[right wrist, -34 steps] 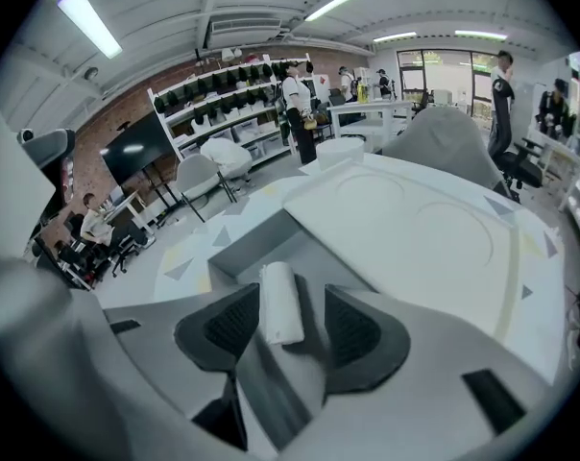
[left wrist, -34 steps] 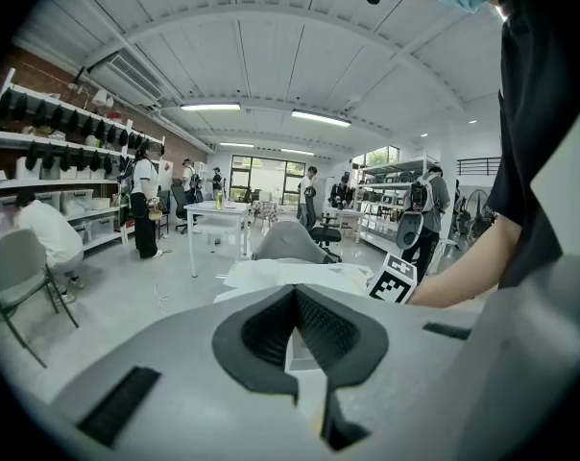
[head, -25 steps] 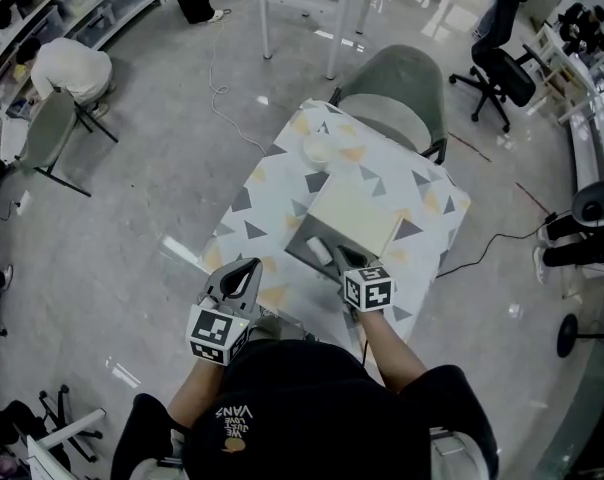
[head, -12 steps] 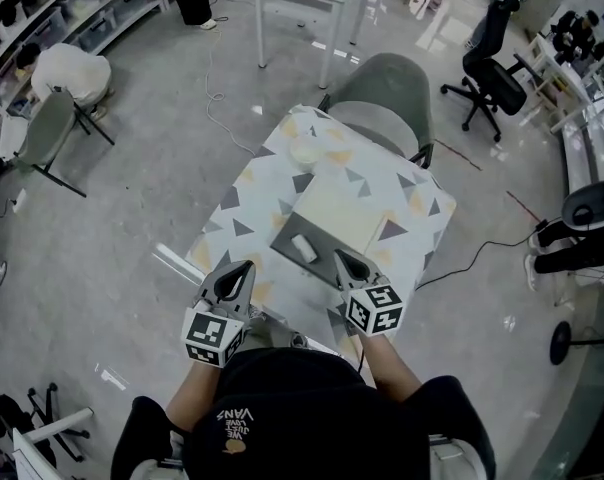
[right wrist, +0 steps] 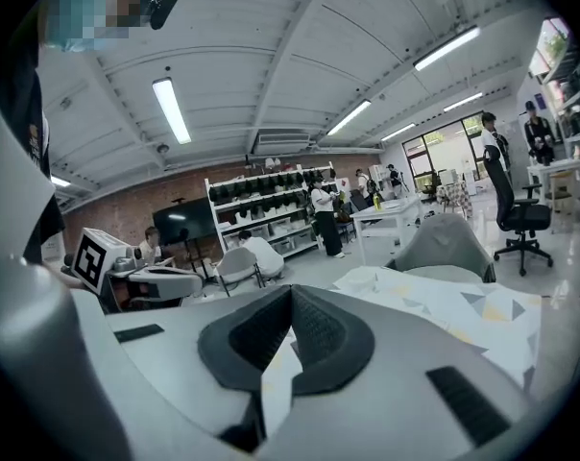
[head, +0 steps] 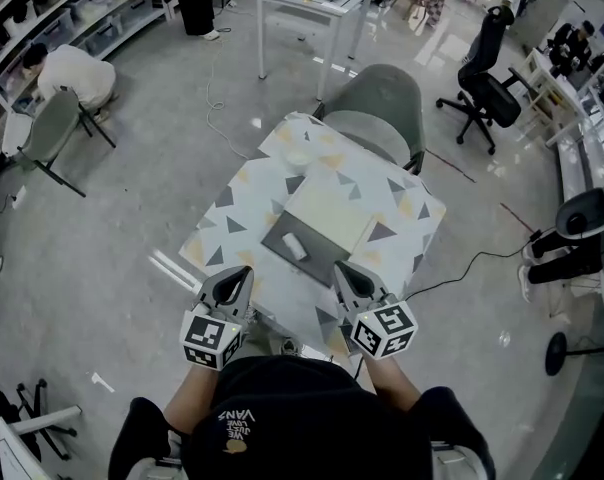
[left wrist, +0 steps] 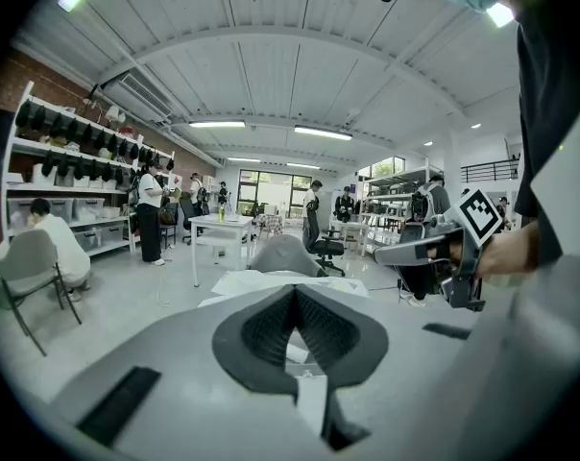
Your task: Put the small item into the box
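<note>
The small item (head: 293, 246) looks like it's already in the box (head: 325, 260). It's lying in the grey part, next to the open lid (head: 332, 210). So I think my job now is just to get out of the way w/o knocking stuff.

How to do that well, left to right: keep my left gripper (head: 240, 274) off the near edge of the table (head: 227, 208). Don't reach over the box, bc a bump could tip the item back out. Keep my right gripper (head: 342, 270) back too. It's the closer one to the box, so it needs the most care. Slow hands, no swinging.

Now my tools. Left gripper: jaws pressed together at the tips, nothing btw them. It's up in the air by the near left side of the table and isn't touching it. Right gripper: jaws pressed together too, nothing pinched. It's up in the air by the near right side, a bit back from the box, not touching it. Both tools are empty.
</note>
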{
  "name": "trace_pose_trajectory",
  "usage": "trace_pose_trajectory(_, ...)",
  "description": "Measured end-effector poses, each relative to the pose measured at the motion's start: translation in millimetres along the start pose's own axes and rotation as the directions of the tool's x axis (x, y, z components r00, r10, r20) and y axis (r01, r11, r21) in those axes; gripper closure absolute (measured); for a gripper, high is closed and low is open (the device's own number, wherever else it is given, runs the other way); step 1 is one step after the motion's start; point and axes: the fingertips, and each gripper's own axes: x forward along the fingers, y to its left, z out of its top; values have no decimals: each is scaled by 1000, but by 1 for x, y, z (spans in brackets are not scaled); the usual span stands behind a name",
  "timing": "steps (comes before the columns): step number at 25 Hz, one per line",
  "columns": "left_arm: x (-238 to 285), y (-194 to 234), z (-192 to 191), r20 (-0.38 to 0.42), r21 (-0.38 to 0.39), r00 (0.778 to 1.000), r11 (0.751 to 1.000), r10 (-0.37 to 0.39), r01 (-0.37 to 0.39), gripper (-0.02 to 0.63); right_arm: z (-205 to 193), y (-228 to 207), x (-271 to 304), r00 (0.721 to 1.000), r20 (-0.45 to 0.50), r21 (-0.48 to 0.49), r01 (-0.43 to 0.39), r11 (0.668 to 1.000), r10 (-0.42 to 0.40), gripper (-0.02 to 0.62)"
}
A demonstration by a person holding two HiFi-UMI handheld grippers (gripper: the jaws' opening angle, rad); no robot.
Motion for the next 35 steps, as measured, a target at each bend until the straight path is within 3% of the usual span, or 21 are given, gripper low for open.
trace_pose_trajectory(12, -24, -29, -7, 16, -4, 1000, 1000, 26, -26, 600, 5, 15, -41, 998, 42, -15, -34, 999, 35, 595)
trace_pose_trajectory(35, -30, -28, -6, 29, -14, 998, 998, 55, -55, 600, 5, 17, -36, 999, 33, -39, -41, 998, 42, 595)
